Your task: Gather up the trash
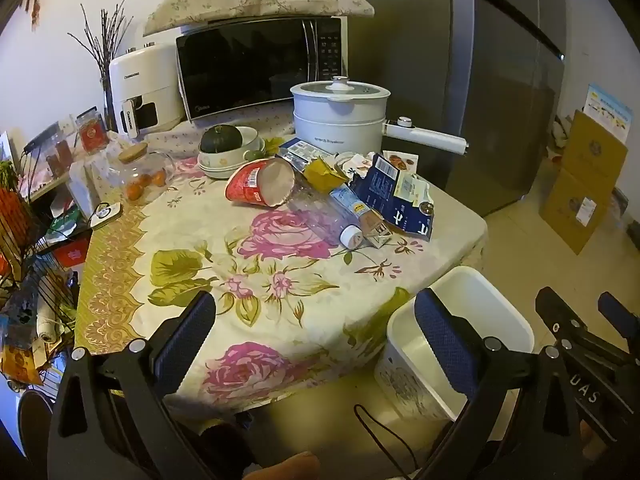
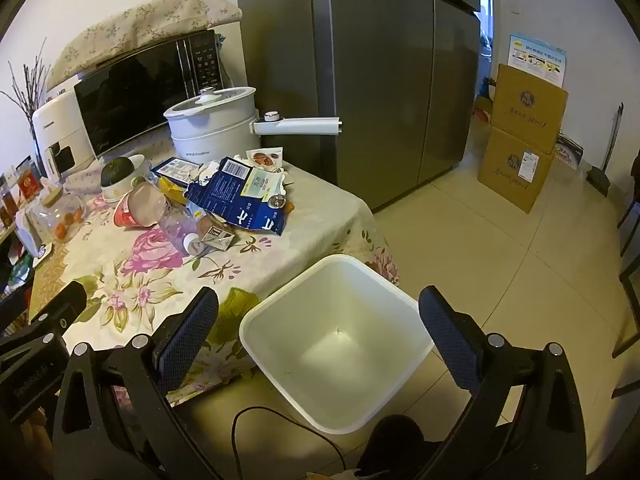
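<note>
Near half of the table point(image 1: 256, 280) lies bare under its flowered cloth, giving open passage up to the trash pile point(image 1: 340, 192). Behind the pile the white pot point(image 1: 340, 116), with its long handle point(image 1: 424, 136) jutting toward the fridge point(image 1: 500, 100), the stacked bowls point(image 1: 232, 156) and the microwave point(image 1: 260, 68) close off the far side. A glass jar point(image 1: 144, 172) and a wire rack point(image 1: 28, 260) crowd the left edge. The white bin point(image 2: 336, 340) stands on the floor against the table's corner, mouth unobstructed. Floor to the right is clear up to the cardboard boxes point(image 2: 520, 148).
</note>
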A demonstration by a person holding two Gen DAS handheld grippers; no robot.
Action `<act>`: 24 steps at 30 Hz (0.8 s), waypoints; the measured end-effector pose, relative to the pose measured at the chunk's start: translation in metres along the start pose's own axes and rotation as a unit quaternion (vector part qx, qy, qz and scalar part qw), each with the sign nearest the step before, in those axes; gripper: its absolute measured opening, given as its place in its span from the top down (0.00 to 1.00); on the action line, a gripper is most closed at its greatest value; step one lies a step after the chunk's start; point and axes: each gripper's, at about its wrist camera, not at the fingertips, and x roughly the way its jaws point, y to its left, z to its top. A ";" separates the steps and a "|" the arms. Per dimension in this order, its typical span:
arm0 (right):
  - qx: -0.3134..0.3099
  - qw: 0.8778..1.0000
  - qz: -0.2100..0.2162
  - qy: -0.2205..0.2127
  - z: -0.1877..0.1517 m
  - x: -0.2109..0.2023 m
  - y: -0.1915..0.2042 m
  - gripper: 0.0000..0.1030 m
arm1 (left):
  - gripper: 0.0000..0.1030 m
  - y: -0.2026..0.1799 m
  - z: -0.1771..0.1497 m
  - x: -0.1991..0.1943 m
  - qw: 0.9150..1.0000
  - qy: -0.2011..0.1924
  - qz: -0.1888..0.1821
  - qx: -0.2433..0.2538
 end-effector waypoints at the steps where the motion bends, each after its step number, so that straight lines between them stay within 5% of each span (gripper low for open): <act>1: 0.000 1.000 0.000 -0.001 0.000 0.000 0.000 0.07 | 0.06 0.000 0.000 0.000 1.000 -0.001 0.001 0.000; 24: 0.000 1.000 0.002 -0.001 0.001 0.000 0.001 0.07 | 0.06 0.001 -0.001 0.003 1.000 0.008 0.002 0.000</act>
